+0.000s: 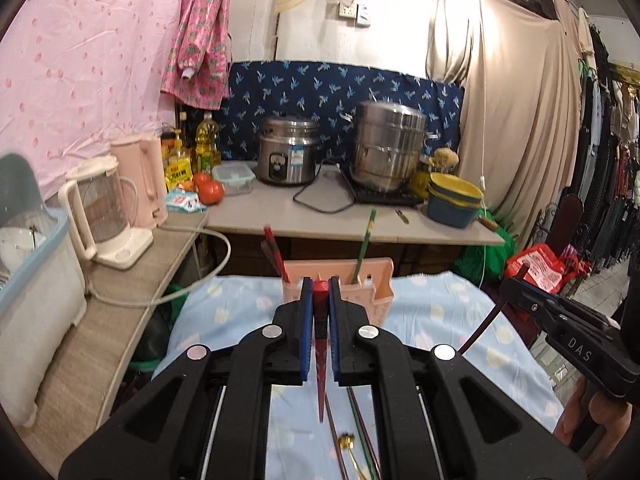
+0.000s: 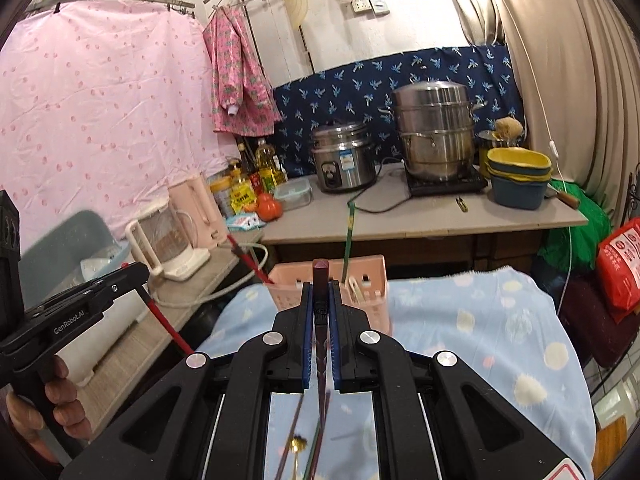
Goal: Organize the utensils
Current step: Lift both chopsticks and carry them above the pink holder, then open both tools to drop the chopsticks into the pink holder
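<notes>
Both wrist views look forward, close over the bed, sharing the basket (pink) and counter.

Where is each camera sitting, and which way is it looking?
Left wrist view: sits on the left gripper, looking forward along its fingers at the pink basket; a red chopstick is clamped; the right gripper shows at right.
Right wrist view: sits on the right gripper, facing the pink basket; a dark chopstick is clamped; the left gripper and hand show at left.
Shared: basket, rice cooker, steamer pot.
</notes>
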Motion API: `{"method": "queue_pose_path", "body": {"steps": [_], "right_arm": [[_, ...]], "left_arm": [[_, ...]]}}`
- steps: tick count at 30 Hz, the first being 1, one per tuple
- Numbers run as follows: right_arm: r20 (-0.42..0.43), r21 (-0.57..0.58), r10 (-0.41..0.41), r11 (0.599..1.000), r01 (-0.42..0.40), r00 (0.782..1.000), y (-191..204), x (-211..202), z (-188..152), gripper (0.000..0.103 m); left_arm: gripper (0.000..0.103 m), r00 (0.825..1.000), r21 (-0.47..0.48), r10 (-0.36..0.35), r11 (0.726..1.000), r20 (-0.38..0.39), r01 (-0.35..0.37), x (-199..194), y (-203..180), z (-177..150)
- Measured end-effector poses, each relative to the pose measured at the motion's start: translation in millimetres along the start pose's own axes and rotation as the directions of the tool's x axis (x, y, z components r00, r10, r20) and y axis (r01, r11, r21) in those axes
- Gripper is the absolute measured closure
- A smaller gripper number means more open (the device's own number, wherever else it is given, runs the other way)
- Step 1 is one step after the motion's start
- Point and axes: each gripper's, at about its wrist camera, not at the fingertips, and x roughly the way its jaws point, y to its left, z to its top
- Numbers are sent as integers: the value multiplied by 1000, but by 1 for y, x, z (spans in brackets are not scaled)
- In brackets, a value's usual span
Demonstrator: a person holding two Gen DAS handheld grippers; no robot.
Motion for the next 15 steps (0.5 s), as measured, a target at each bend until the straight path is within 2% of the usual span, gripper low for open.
{"method": "queue_pose_path", "body": {"steps": [9,15], "right_arm": [[120,40,28,999,-33,992,1,40,86,96],[162,58,28,998,-38,986,2,79,114,96]], "left_arm": [[96,989,-3,6,1000,149,-5,20,2,84],[96,978,-20,8,1000,206,-4,49,8,115]]}}
